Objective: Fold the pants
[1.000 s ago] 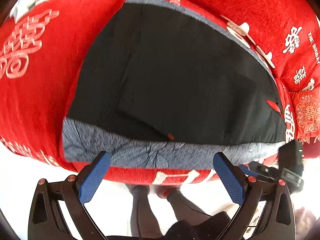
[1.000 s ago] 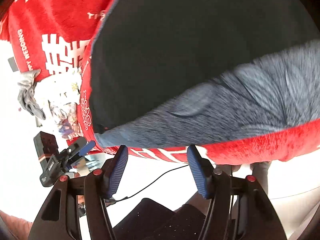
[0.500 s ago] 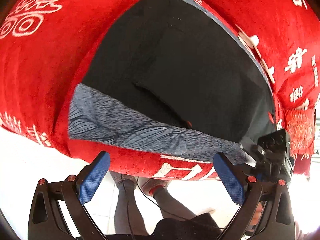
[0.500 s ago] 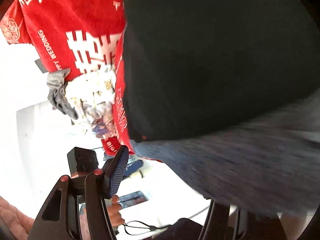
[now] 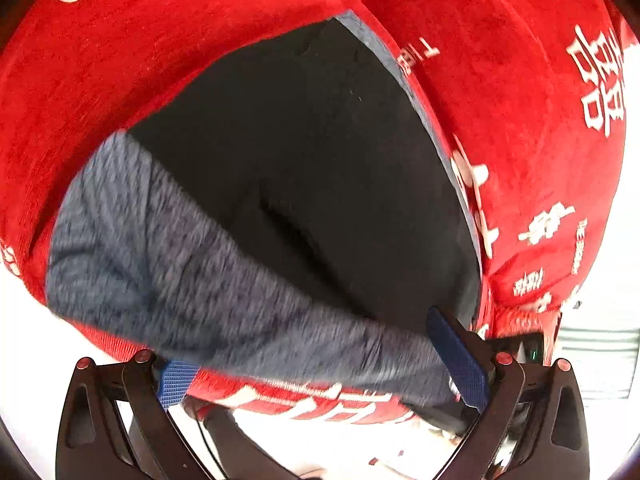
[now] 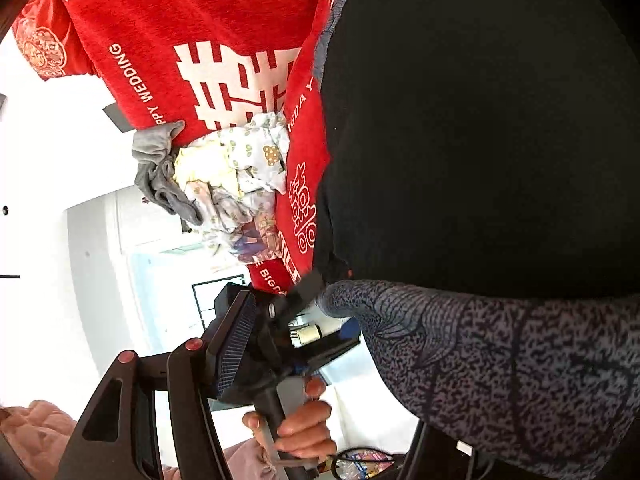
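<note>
Judging by the black pants (image 5: pixel 320 168) lying flat on the red blanket (image 5: pixel 520 100), grey lining turned out along the near edge, I had both tongs, left (image 5: pixel 324 356) and right (image 6: pixel 340 344), open astride that edge, folding barely begun.

Bedroom — red wedding bedspread (image 5: pixel 168 60)

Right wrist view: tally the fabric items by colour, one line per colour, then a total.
Black pants with grey fleecy lining: 1
Red plush blanket with white lettering: 1
Grey crumpled cloth: 1
Pale patterned crumpled cloth: 1
Total: 4
</note>
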